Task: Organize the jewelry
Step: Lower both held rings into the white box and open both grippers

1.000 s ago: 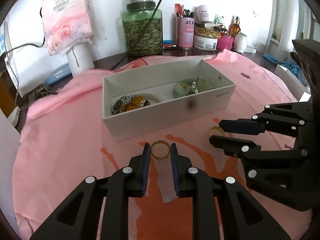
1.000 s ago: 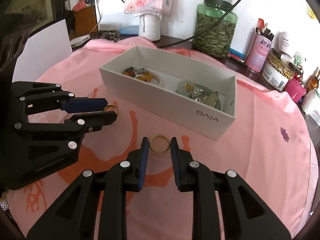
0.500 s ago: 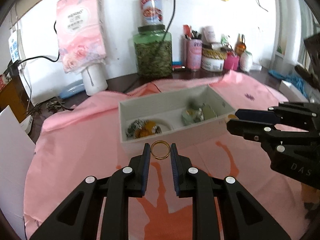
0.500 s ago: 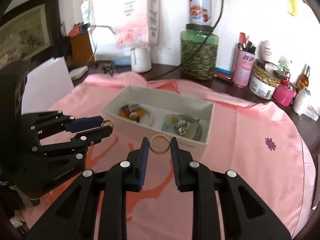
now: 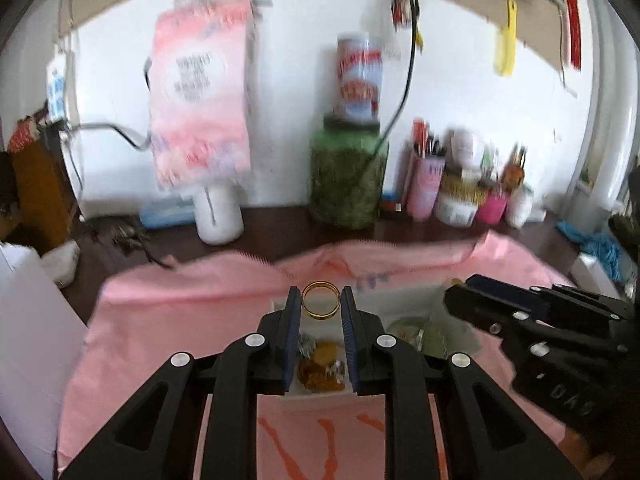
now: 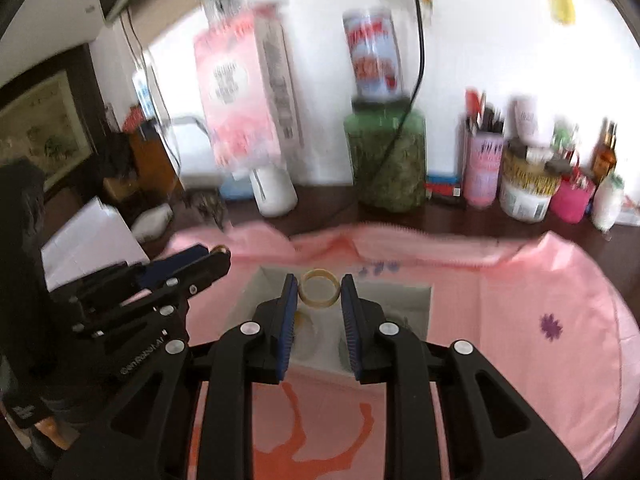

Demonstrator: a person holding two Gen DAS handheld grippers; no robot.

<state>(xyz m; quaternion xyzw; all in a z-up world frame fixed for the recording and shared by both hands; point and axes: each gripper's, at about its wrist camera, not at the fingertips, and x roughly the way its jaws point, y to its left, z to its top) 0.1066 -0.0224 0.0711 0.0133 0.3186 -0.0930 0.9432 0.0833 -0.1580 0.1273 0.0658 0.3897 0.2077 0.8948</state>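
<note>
Both grippers pinch rings over the box (image 5: 400, 300): left gripper (image 5: 320, 307) gold ring (image 5: 320, 301), right gripper (image 6: 319, 294) pale ring (image 6: 319, 289).

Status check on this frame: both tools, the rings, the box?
Left tool shut on gold ring. Right tool shut on pale ring. Both over white box. Nothing in the way.

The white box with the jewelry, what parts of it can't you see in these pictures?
- Left wrist view: the jaws of the left gripper, shut on a gold ring, cover the middle of the white box; the jewelry pile is too blurred to name.
- Right wrist view: the right gripper, holding a pale ring, hides most of the box floor.
- Both views: motion blur smears the box's edges.
</note>
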